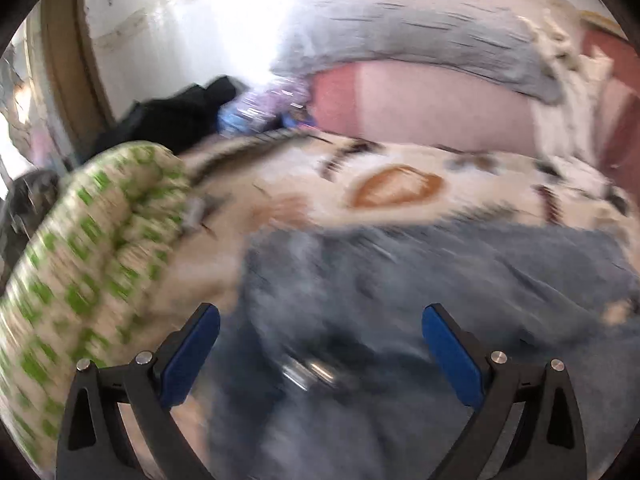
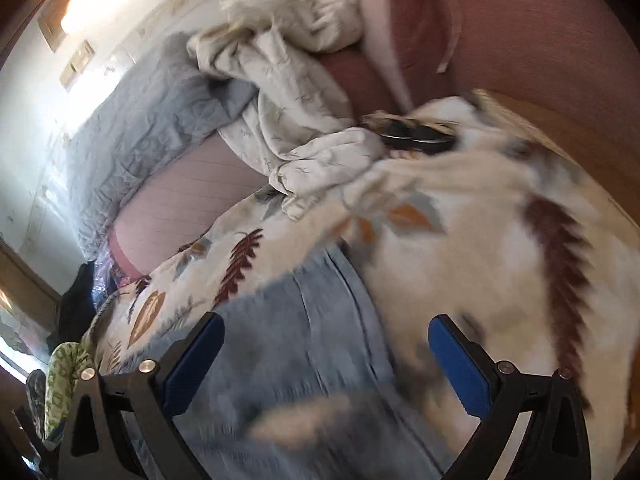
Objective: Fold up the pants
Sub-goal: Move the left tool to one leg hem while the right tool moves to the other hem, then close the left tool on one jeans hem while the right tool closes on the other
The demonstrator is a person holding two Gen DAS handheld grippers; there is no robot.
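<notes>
A cream fleece blanket printed with brown and orange leaves (image 2: 460, 216) covers the bed, with a grey quilted cover (image 1: 400, 28) and a crumpled white sheet (image 2: 296, 120) heaped against the pink mattress (image 1: 432, 100) behind it. Light-blue denim pants (image 2: 288, 340) lie spread on the blanket, directly beneath both tools; both views are motion-blurred. A green-and-white patterned cloth (image 1: 92, 248) lies bunched just left of the pants. The left hand-held gripper (image 1: 320, 320) hangs over the denim with blue-padded jaws wide apart, holding nothing. The right hand-held gripper (image 2: 326, 332) is likewise spread wide and empty above a pant leg.
</notes>
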